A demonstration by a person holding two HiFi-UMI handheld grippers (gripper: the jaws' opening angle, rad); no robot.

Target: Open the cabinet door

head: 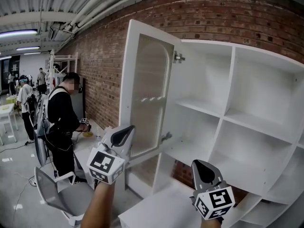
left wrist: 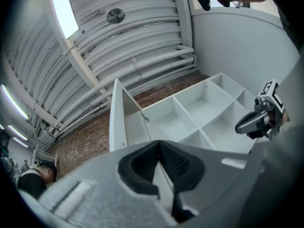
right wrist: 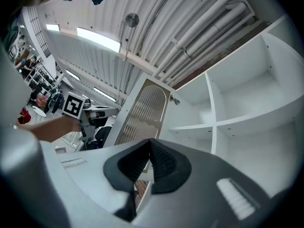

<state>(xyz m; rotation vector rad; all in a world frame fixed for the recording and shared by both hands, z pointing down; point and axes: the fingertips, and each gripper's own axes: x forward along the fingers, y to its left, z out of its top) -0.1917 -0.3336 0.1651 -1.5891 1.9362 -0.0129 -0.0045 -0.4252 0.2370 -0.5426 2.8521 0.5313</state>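
Note:
The white cabinet door with a ribbed arched pane stands swung wide open on its hinges, left of the open white shelf unit. My left gripper is low in front of the door's free edge, shut, with nothing between its pads. In the left gripper view its jaws meet, and the door stands beyond them. My right gripper hangs lower right, below the shelves, also shut and empty; its jaws point at the door.
A person in black stands at the left by the brick wall, and others stand farther back. A grey chair sits at the lower left. A low white surface lies below the shelves.

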